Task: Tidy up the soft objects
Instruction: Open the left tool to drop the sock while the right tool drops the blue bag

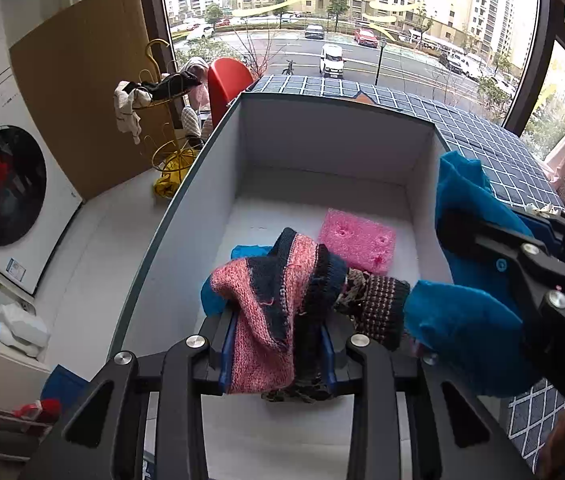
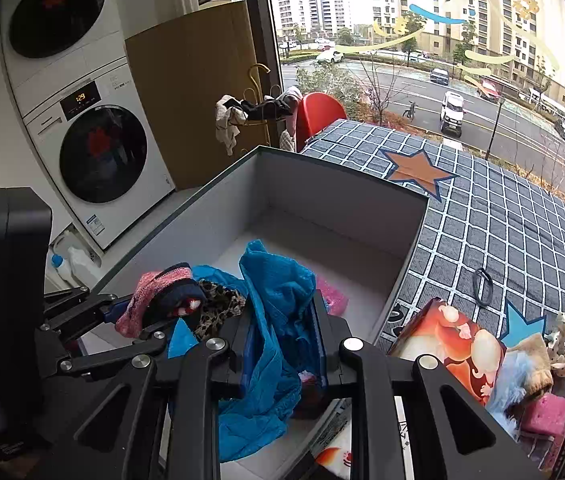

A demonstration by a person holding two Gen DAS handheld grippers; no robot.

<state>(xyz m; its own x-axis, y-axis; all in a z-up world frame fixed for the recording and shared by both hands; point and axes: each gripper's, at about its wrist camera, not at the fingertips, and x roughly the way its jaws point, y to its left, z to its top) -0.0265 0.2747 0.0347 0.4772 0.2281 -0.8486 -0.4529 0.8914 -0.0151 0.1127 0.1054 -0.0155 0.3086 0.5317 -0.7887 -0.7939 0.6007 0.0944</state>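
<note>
My left gripper (image 1: 278,344) is shut on a pink and navy knit piece (image 1: 266,312), held over the near end of the white open box (image 1: 322,140); it also shows in the right wrist view (image 2: 154,300). My right gripper (image 2: 282,344) is shut on a blue fuzzy cloth (image 2: 274,320), seen at the right in the left wrist view (image 1: 466,320). A leopard-print piece (image 2: 218,308) hangs between the two. A pink sponge (image 1: 358,244) lies on the box floor.
The box stands on a dark checked tablecloth (image 2: 502,220). On it to the right lie a printed box (image 2: 454,340), a plush toy (image 2: 530,360), a pink sponge block (image 2: 542,416) and a black hair tie (image 2: 482,284). Stacked washing machines (image 2: 98,152) stand left.
</note>
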